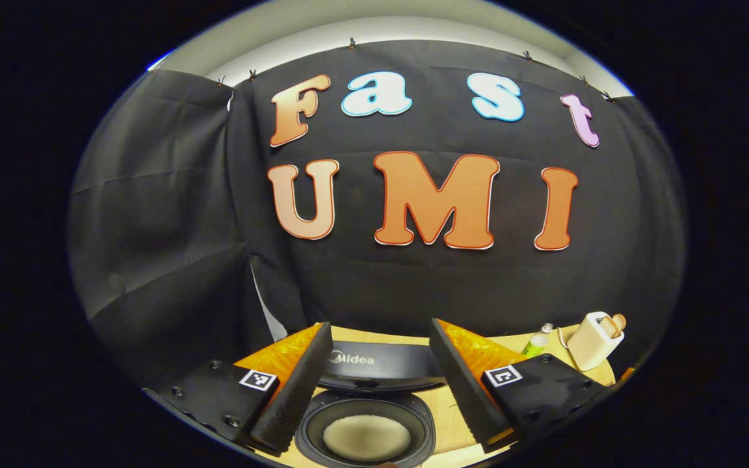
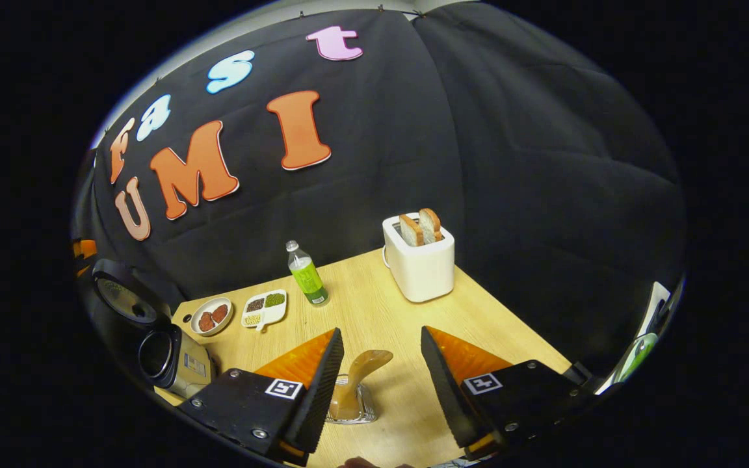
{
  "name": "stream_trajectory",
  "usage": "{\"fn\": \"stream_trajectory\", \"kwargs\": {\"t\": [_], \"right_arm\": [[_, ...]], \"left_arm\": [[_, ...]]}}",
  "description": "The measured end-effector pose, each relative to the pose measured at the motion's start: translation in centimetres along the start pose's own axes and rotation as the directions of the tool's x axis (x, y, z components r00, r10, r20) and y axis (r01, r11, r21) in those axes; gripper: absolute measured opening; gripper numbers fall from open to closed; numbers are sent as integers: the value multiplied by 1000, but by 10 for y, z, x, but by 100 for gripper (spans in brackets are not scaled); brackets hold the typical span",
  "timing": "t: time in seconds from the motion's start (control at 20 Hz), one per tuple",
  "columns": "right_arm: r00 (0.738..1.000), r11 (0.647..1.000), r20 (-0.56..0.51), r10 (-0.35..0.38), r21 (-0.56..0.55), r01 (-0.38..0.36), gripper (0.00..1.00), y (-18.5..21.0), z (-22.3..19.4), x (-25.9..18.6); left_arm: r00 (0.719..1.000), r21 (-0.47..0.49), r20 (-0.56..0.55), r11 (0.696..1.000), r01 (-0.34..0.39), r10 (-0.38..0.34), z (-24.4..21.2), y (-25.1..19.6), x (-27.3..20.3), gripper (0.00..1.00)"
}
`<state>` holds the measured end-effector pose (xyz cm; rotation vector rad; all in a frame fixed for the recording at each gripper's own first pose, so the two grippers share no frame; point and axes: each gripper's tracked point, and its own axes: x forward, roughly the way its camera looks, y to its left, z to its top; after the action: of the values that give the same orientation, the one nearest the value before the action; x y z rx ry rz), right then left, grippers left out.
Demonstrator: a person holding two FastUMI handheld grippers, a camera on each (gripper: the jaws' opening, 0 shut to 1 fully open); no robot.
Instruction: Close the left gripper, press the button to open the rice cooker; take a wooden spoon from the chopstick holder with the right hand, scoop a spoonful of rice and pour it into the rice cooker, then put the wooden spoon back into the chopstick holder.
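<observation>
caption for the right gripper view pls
Open right gripper above wooden spoon in its holder; rice cooker open.

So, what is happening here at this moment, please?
A person works a gripper in each hand at a wooden table. The rice cooker is already open, with rice in its pot, and the left gripper hangs open above it. The right gripper is open over the holder, where the wooden spoon stands; neither finger touches it. A toaster, a bottle and two dishes stand further back.
</observation>
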<state>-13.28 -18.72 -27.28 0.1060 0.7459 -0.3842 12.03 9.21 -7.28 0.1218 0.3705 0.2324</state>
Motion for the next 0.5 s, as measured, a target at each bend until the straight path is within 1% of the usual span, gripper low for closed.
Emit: {"fn": "stream_trajectory", "kwargs": {"t": [0.1, 0.15, 0.2, 0.25, 0.3, 0.35, 0.5], "right_arm": [[1000, 1000, 25, 7, -23, -6, 78, 2, 8, -8], [999, 999, 46, 13, -31, -11, 79, 4, 15, -12], [998, 999, 65, 23, -40, -20, 80, 7, 20, -16], [996, 999, 83, 30, -48, -26, 80, 10, 24, -19], [994, 998, 99, 40, -60, -34, 80, 13, 28, -21], [992, 997, 114, 45, -72, -37, 80, 17, 31, -23], [990, 993, 124, 61, -106, -48, 80, 28, 34, -23]], "left_arm": [[999, -26, -24, 999, -28, 27, -5, 9, 20, 94], [998, -35, -57, 999, -30, 28, -14, 9, 28, 100], [997, -26, -65, 998, -49, 47, -17, 15, 34, 94], [996, -22, -76, 999, -45, 43, -23, 21, 36, 100], [996, -4, -86, 999, -37, 36, -23, 19, 39, 94], [992, 20, -114, 999, -43, 45, -28, 21, 39, 98], [982, 41, -187, 999, -22, 30, -43, 18, 34, 99]]}}
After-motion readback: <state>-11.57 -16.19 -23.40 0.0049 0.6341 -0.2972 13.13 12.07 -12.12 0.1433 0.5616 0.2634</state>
